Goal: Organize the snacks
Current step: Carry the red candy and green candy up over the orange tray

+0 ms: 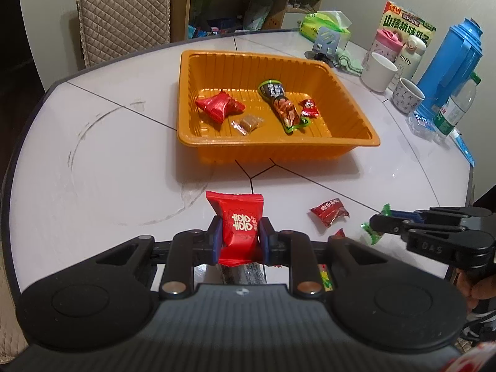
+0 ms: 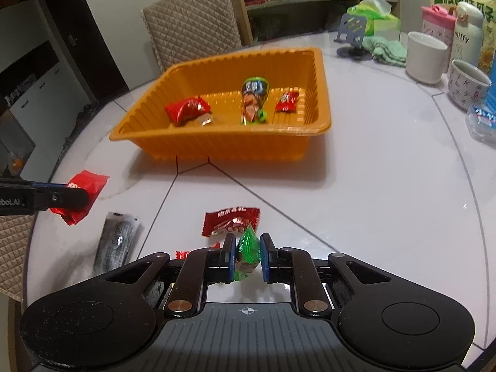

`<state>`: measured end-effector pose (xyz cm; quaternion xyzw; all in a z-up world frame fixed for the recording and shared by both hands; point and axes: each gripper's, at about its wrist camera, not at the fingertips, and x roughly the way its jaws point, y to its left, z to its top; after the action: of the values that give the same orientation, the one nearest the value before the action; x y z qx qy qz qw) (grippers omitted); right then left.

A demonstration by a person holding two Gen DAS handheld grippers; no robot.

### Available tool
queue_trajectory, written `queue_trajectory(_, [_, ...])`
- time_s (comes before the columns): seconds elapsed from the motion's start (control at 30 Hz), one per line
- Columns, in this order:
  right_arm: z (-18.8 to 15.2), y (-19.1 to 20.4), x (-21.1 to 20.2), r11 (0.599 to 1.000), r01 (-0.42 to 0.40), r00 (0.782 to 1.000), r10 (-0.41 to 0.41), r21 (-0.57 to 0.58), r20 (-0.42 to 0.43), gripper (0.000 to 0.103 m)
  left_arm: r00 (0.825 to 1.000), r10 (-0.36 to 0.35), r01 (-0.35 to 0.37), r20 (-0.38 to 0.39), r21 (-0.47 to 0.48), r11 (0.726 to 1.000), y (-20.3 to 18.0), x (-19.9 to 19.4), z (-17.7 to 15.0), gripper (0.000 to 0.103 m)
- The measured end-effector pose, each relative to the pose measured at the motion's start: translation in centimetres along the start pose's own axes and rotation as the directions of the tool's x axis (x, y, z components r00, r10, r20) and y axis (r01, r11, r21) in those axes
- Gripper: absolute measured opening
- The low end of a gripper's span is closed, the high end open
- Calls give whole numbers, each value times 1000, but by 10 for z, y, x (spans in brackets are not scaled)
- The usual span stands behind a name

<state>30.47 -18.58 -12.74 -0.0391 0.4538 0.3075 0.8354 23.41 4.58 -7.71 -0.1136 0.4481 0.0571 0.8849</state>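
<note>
While the left tool [image 1: 238, 236] clamps a red candy packet [image 1: 238, 223] w/ gold print between its blue pads, the right tool [image 2: 246, 255] is closed on a small green candy [image 2: 247, 252]; both sit above the white surface [image 1: 108, 167], on the near side of the tray. In the left wrist view the right tool [image 1: 376, 221] comes in from the right edge w/ green wrapper poking out on both sides of its tip.

Orange ribbed tray [image 1: 279, 142] sits mid-surface & holds four snacks: a red pillow packet [image 1: 218, 105] at left, a small clear-wrapped brown sweet [image 1: 248, 124] just beside it, a long green-and-black snack pack [image 1: 280, 104] in the middle, a small red candy [image 1: 309, 108] at right.

Loose on the surface, near side of tray: a dark red candy [image 2: 232, 220] just ahead of the right tool, a grey-black wrapped snack [image 2: 117, 240] to its left, plus a red wrapper corner [image 2: 183, 253] by the left finger, mostly hidden.

Far right edge: white mug [image 1: 378, 73], patterned cup [image 1: 407, 94], blue thermos [image 1: 451, 68].
</note>
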Motion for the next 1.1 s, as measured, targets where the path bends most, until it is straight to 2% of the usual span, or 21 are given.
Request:
queue_trajectory(0.5, [39,-5,-32,999,-35,995,37,-26,92,16,998,-11,11,58,13,1000,-3,-12,24,22])
queue_trajectory(0.87, [90,-9,-18,997,-44,986,53,-60,155,16,994,-23,19,103,37,999,-9,-2,65,22])
queue_trajectory(1.1, [117,-12,3,997,-53,985,63,-61,160,16,992,-53,48,114,46,998,-19,18,95,22])
